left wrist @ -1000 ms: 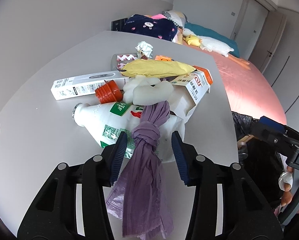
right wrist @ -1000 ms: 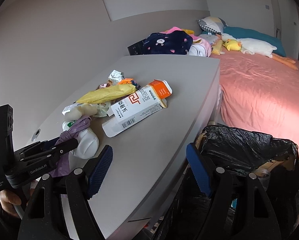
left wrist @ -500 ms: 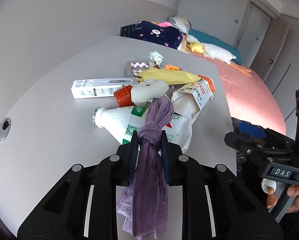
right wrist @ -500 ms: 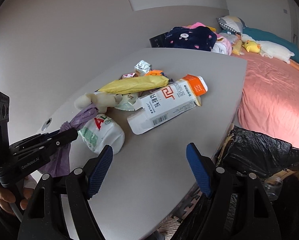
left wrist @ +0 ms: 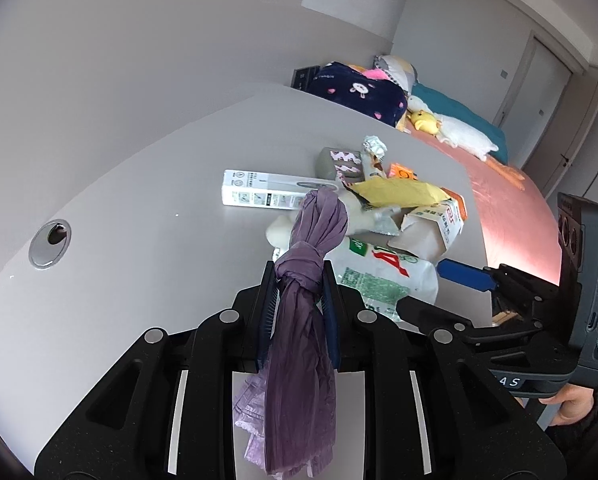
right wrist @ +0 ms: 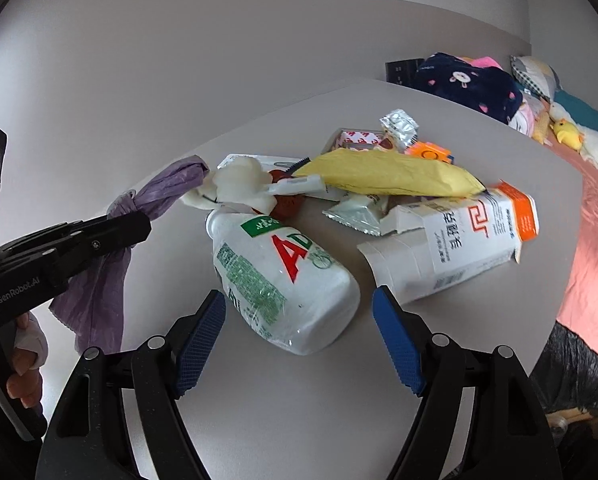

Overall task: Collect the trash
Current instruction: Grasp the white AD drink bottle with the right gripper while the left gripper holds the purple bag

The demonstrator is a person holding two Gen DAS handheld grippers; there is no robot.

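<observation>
Left gripper pinches the knotted purple bag; right gripper, fingers wide, nears the AD bottle; thin plastic could probably slip.

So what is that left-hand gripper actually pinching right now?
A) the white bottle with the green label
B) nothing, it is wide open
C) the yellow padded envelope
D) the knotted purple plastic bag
D: the left gripper has its blue pads closed on the knotted purple plastic bag, just at the knot, while the white bottle lies on the table in front of the open right gripper.
</observation>
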